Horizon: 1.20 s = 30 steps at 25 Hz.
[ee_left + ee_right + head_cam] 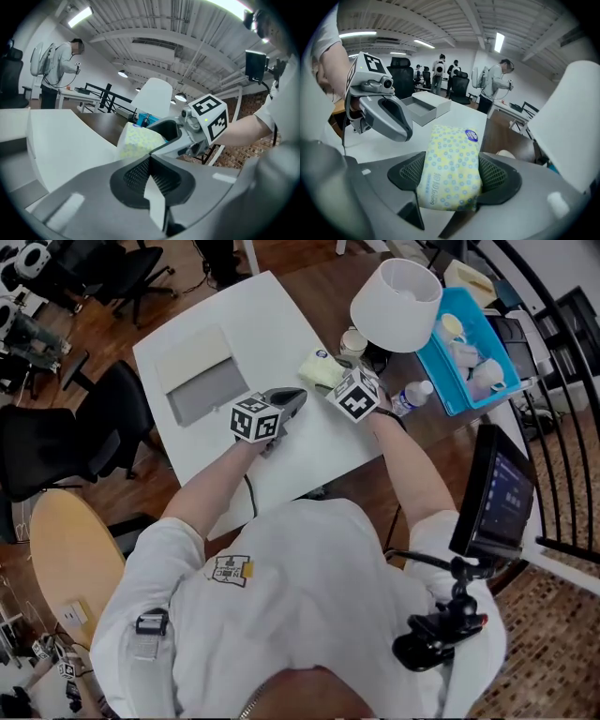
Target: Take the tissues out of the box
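We reach both bare forearms forward, our left gripper (298, 396) with jaws pressed together, our right gripper (336, 381) clamped on the tissue pack (451, 164).

Open-plan office doubling as a robotics lab

Black office chairs (42, 451) at the left of the head view, a white worktop (281, 324), strip lights (357, 33) under an exposed ceiling, and people (492, 82) standing at the upper right of the right gripper view.
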### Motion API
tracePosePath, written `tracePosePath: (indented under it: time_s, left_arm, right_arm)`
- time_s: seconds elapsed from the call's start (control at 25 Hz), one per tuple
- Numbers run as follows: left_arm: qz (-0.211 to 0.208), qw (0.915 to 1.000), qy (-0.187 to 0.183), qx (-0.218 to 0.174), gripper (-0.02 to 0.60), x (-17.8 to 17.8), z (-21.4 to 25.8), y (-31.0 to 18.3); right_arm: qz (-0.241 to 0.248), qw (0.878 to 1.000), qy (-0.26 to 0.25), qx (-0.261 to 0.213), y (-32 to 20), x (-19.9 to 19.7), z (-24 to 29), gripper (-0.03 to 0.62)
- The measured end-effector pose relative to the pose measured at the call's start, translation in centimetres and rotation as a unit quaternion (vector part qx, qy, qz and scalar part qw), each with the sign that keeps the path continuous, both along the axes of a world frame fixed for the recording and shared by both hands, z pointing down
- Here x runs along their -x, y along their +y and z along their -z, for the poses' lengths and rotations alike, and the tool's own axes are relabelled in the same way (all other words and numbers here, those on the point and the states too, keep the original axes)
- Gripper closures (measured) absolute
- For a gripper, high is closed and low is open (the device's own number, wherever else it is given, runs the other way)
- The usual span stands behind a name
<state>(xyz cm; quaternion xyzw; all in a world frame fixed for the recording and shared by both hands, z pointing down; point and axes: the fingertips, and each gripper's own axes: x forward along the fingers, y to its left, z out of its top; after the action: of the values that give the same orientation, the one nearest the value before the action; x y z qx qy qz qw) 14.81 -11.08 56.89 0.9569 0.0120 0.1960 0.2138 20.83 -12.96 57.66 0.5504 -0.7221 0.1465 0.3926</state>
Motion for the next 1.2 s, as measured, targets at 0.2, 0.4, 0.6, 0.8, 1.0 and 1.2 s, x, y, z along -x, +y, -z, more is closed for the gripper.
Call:
tracePosePath:
  time_s: [0.2,0.4,0.6,0.8,1.0,1.2]
  left_arm:
    - [0.0,0.9996,-0.026,-0.009,0.586,-0.7,-1.7,-0.2]
    - [-0.014,0.9983,-0.053,-0.018,0.586,-1.7,-3.6,0.9]
    - [-0.038,0.9965,-0.073,-0.012,0.586,-2.7,-5.0,2.5]
    - [-0.049,0.9959,-0.076,-0.01,0.586,-3.1,-5.4,3.2]
    - [-0.047,0.9966,-0.067,-0.011,0.586,-2.8,-4.9,3.0]
    - [-0.041,0.998,-0.047,-0.011,0.586,-2.1,-3.2,2.8]
  right_arm:
    - [-0.106,0.993,-0.053,0.026,3.9,0.2,-3.3,0.247]
    - [-0.192,0.979,-0.059,0.031,6.6,0.2,-6.0,0.244]
    - [-0.204,0.977,-0.046,0.025,6.9,0.4,-6.6,0.232]
    - [-0.195,0.979,-0.055,0.015,6.9,0.4,-6.5,0.205]
    - [-0.188,0.979,-0.071,-0.024,6.8,0.3,-4.9,0.2]
    - [-0.189,0.977,-0.066,-0.07,8.0,-0.2,-1.5,0.2]
